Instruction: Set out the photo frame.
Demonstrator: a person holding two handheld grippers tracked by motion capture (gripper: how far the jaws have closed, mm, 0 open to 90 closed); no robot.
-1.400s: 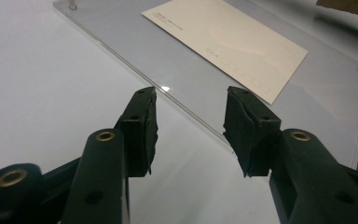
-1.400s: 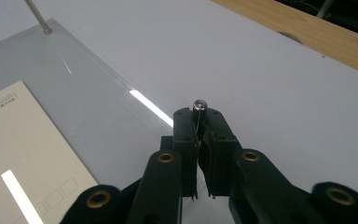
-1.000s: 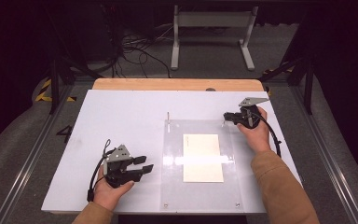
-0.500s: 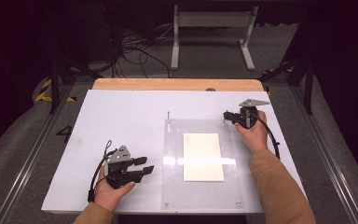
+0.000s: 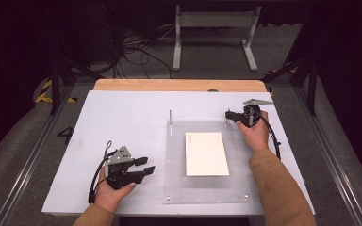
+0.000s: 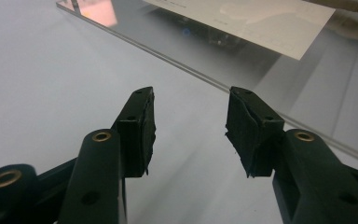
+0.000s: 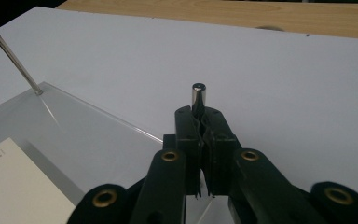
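Metal pin (image 7: 198, 97) upright, clamped in right tongs (image 7: 204, 122)

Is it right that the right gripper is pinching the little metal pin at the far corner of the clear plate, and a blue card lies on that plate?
Not quite. The card on the clear plate is white, not blue, as the high view shows. The right gripper does pinch the metal pin.

Wooden counter (image 5: 179, 85) beneath a white board (image 5: 122, 122) that covers it except for a strip along the far edge. A clear acrylic plate (image 5: 174, 160) lies flat on the right half of the board. A cream card (image 5: 206, 153) rests on the plate's middle; thin metal pins (image 5: 170, 117) stand upright at its far corners.
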